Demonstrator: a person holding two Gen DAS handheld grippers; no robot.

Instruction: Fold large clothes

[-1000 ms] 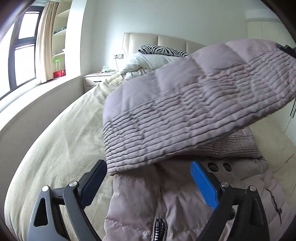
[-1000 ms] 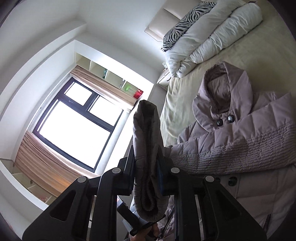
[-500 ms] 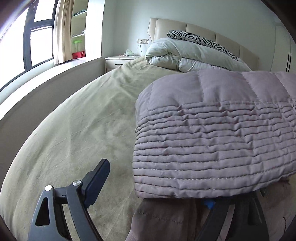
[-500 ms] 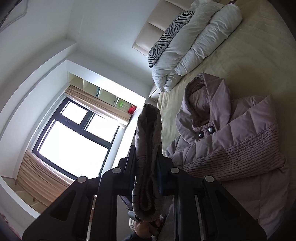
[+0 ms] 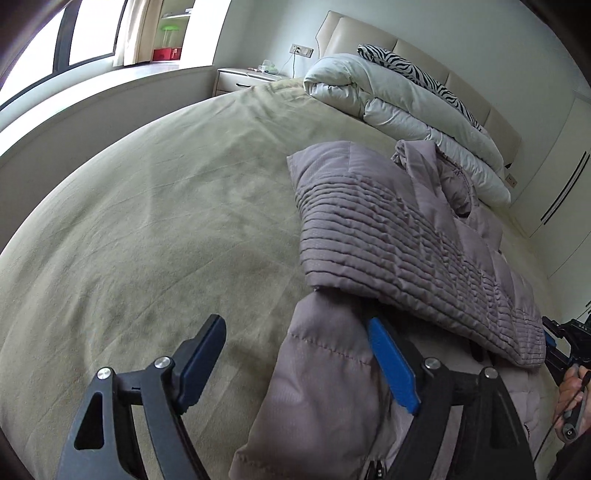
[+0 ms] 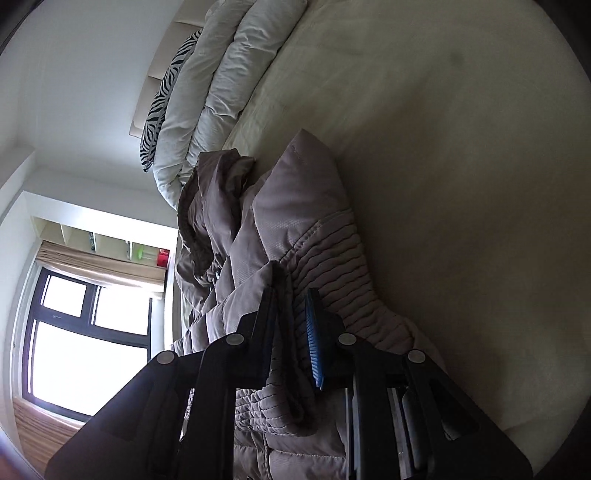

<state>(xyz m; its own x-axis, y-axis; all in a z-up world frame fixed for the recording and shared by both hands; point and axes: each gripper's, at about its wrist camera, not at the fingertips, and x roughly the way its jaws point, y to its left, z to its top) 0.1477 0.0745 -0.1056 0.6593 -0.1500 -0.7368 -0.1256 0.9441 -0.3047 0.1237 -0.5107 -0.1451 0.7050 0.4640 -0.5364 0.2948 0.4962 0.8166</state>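
The left gripper (image 5: 295, 365), black-framed with blue pads, stood wide with its jaws closing; a fold of the mauve quilted puffer jacket (image 5: 406, 236) lay between them, the right pad against the fabric and the left pad clear of it over the pale green bed sheet (image 5: 147, 229). The right gripper (image 6: 291, 332) was clamped almost closed on a thin bunched edge of the same jacket (image 6: 303, 206), and in the left wrist view it showed at the far right edge with a person's hand (image 5: 570, 384) on its handle. The jacket lay on the bed with a ribbed, stitched panel folded across its body, its hood (image 6: 210, 199) crumpled toward the headboard. Beyond it sat a rolled white duvet (image 5: 388, 99), then a zebra-striped pillow (image 5: 406, 64) against the beige padded headboard (image 5: 373, 33). A white nightstand (image 5: 243, 79) and a dark-framed window (image 6: 85, 332) stood furthest off.
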